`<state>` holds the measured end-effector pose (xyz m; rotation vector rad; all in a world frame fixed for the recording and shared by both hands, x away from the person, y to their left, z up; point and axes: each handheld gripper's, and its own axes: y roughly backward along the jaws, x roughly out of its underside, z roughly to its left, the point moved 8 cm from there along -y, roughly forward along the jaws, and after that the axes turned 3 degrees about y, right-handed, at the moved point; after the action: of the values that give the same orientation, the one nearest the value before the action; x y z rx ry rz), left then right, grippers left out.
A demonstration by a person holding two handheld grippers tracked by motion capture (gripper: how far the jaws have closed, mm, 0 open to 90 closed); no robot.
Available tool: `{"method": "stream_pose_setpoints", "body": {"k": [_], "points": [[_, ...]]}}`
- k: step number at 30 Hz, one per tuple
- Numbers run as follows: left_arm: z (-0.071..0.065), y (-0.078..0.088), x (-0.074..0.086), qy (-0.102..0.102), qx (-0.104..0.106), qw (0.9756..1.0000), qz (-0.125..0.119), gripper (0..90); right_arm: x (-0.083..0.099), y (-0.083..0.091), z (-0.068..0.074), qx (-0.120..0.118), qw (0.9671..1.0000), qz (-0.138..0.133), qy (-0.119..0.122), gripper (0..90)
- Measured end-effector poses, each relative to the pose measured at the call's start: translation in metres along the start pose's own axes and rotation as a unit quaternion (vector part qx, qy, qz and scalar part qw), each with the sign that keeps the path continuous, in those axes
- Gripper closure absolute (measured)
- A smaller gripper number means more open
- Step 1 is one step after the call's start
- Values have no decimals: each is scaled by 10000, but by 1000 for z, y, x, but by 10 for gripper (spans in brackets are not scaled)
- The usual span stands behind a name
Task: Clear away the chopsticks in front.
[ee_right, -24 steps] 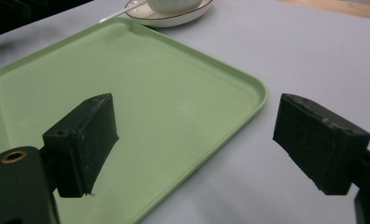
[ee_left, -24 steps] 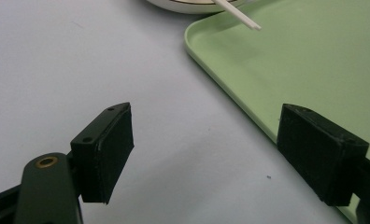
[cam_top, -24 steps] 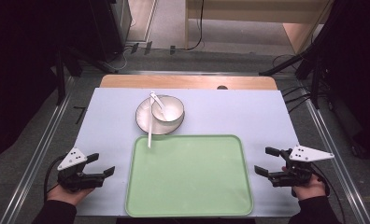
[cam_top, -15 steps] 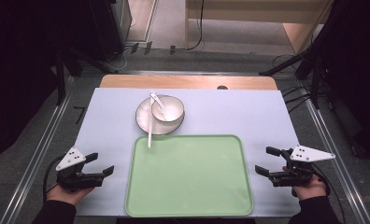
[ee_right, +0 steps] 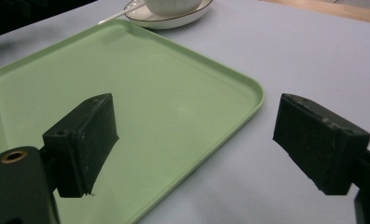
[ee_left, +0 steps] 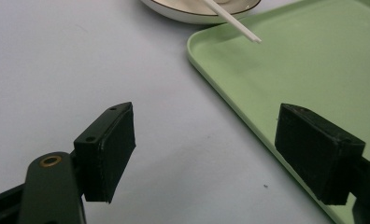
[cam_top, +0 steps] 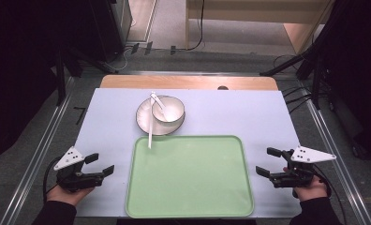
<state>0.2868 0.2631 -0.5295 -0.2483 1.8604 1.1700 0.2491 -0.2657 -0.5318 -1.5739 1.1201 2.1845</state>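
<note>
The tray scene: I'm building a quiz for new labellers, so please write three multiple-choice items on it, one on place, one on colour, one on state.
1. Where does the bowl sit?
A on a plate
B on the tray
C on bare wood
2. What colour is the tray?
A blue
B green
C red
3. How is the left claw?
A shut on the spoon
B open, holding nothing
C shut on the tray

A: the plate lies under it.
B: pale green throughout.
B: its jaws stand apart over the table.

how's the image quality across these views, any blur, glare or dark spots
High view: the table is evenly lit, its surroundings fall into near black. Left gripper view: the black pads are soft and the tray shows no glare. Right gripper view: the near pads are blurred, with a faint sheen on the tray.
</note>
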Motion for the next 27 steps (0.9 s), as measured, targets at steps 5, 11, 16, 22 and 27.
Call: {"method": "stream_pose_setpoints", "body": {"k": [5, 11, 16, 22, 27], "points": [[-2, 0, -1, 36, 53, 10000, -27, 205, 1, 1, 0, 15, 10000, 10, -3, 141], [-5, 1, -4, 133, 220, 9996, -93, 220, 0, 2, 0, 28, 10000, -37, 8, 141], [-5, 1, -4, 247, 288, 9993, -34, 268, 1, 1, 0, 27, 10000, -9, -25, 141], [-7, 2, -6, 319, 314, 9990, -55, 376, 1, 1, -1, 16, 10000, -1, -37, 141], [-8, 2, -17, 617, 180, 9978, 189, 434, 2, 0, -1, 31, 10000, 31, -68, 141]]}}
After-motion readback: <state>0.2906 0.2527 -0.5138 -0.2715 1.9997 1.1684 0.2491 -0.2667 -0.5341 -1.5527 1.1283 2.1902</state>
